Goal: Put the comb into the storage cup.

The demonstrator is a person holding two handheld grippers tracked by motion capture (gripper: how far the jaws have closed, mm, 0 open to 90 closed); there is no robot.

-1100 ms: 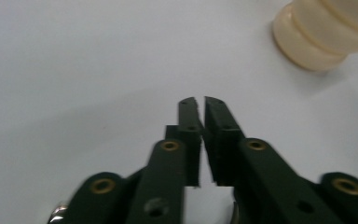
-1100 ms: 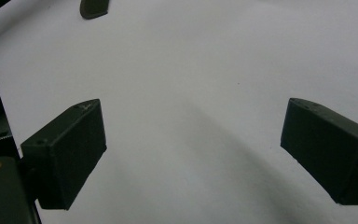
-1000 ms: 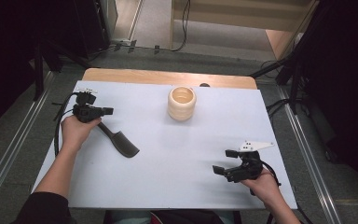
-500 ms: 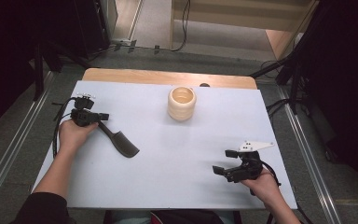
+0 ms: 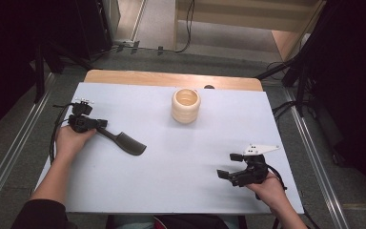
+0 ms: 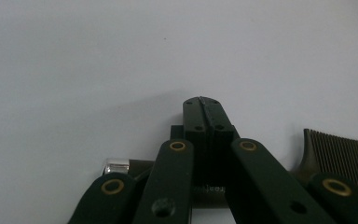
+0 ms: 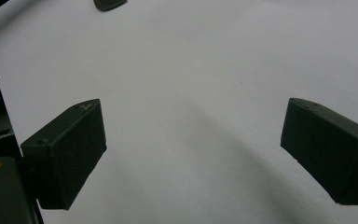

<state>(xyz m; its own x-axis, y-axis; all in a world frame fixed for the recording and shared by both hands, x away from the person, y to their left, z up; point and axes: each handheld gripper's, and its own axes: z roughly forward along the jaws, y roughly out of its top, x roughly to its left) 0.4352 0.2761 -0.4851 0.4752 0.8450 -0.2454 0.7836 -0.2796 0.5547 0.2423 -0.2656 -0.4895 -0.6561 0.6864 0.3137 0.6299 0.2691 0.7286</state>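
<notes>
left gripper [image 6: 206, 103]: jaws pressed fully together at the tips, looks like it's clamped on the handle of the black ridged plastic comb [image 5: 128, 143]
right gripper [image 5: 230, 165]: jaws spread wide, nothing between them, well right of the comb
comb: flat on the white table top [image 5: 181, 162], toothed end pointing toward the right gripper
cream ribbed cup [image 5: 186, 105]: upright, beyond the comb, well apart

A comb [image 5: 124, 141] is laid at the table's [image 5: 181, 191] nine o'clock; a cup [image 5: 186, 105] is set at twelve o'clock.
</notes>
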